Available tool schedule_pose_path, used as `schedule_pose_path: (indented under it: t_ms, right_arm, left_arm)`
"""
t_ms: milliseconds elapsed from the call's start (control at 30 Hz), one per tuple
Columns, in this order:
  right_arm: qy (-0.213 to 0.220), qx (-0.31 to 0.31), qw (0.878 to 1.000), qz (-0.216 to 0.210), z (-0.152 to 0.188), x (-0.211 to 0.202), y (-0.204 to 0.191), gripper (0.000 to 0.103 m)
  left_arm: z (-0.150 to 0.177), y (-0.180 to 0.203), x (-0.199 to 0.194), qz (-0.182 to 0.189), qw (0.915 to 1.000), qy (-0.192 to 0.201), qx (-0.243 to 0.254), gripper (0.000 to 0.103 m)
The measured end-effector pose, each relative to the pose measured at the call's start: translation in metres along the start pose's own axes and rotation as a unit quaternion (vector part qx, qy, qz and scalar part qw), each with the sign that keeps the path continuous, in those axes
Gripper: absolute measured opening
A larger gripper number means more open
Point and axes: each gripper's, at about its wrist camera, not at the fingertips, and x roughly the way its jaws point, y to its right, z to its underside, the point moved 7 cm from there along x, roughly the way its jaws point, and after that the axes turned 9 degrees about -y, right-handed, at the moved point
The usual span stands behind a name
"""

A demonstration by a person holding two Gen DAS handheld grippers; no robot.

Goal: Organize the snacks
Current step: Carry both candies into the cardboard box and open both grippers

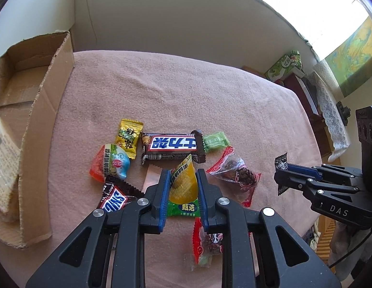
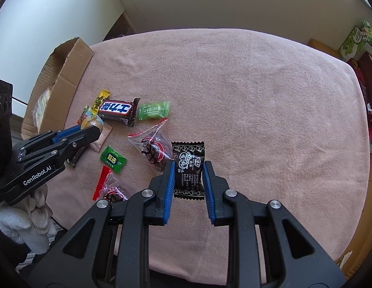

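A: Left wrist view: the left gripper (image 1: 181,189) has its jaws pinching a yellow-and-green triangular snack pouch (image 1: 183,187) above the pink-clothed desk (image 1: 186,91); the open brown cardboard box (image 1: 29,110) sits far left.

B: Right wrist view: the right gripper (image 2: 188,187) has its jaws closed on a black printed candy wrapper (image 2: 189,170), right of the pile.

A: I'd lift clear and release well over the box.
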Motion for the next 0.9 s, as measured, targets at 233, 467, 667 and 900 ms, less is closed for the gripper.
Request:
schedule_pose_path:
  t_ms: [233, 467, 667, 900]
  right_arm:
    - [0.019, -0.037, 0.999, -0.015, -0.021, -0.019, -0.039, 0.024]
    - [0.035, -0.097, 0.994, -0.028, -0.058, -0.03, -0.094, 0.024]
    - [0.041, -0.151, 0.987, -0.032, -0.083, -0.032, -0.144, 0.024]
    - [0.042, -0.203, 0.978, -0.035, -0.105, -0.026, -0.196, 0.024]
  left_arm:
    - [-0.005, -0.014, -0.03, 0.0, 0.9994, 0.03, -0.019, 0.02]
    - [-0.011, -0.053, -0.062, -0.018, 0.996, 0.065, -0.059, 0.02]
    - [-0.005, -0.091, -0.081, -0.038, 0.9912, 0.085, -0.095, 0.02]
    - [0.006, -0.129, -0.096, -0.06, 0.9845, 0.101, -0.13, 0.02]
